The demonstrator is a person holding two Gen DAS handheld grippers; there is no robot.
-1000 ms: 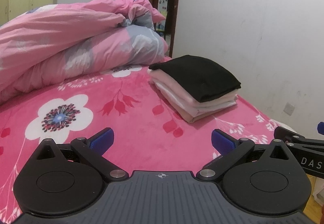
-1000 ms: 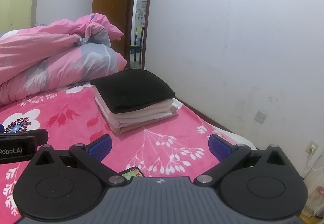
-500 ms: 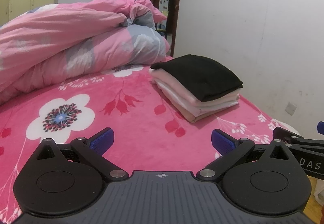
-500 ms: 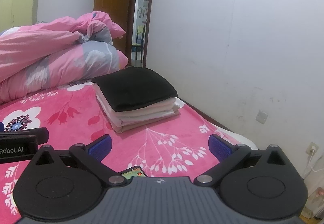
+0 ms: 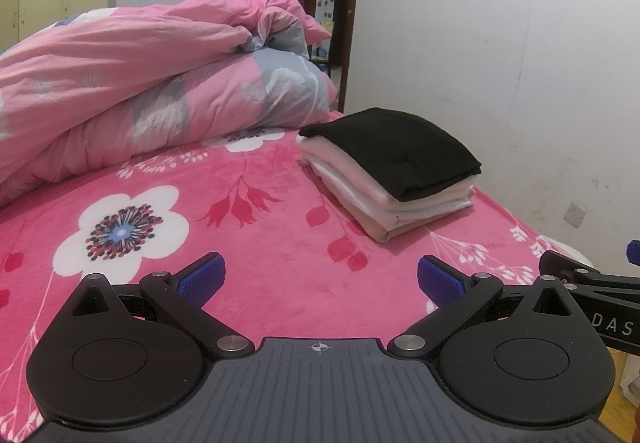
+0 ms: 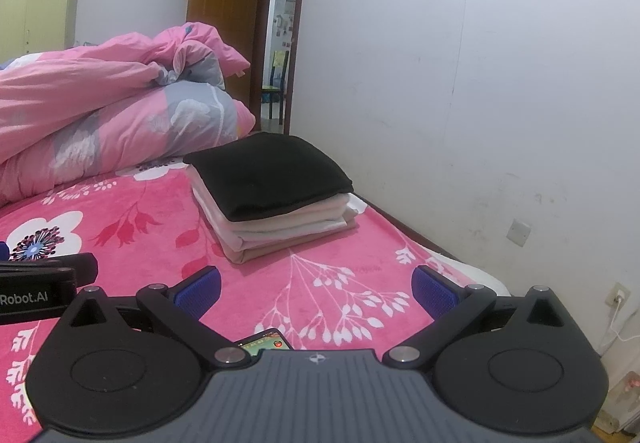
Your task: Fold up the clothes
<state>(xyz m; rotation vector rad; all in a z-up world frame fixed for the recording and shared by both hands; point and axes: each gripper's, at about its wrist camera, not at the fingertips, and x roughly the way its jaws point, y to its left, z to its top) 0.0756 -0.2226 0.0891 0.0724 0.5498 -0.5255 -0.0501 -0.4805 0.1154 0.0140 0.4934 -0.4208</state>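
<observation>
Several folded clothes sit in one stack (image 5: 390,179) on the bed (image 5: 260,227), toward its far right side near the wall (image 5: 520,63), a black piece (image 6: 268,173) on top of pale pink and beige ones. I judge they were squared up there to keep the middle of the bed free. No loose garment shows in either view, so the folding looks done or between pieces. My left fingers (image 5: 319,278) are spread wide apart with nothing between them, held low over the bedspread, well short of the stack. My right fingers (image 6: 316,287) are just as wide apart and bare, aimed at the stack's near corner. A heaped quilt (image 5: 152,83) lies behind, pushed clear. A phone (image 6: 266,343) peeks out just under my right tool.
</observation>
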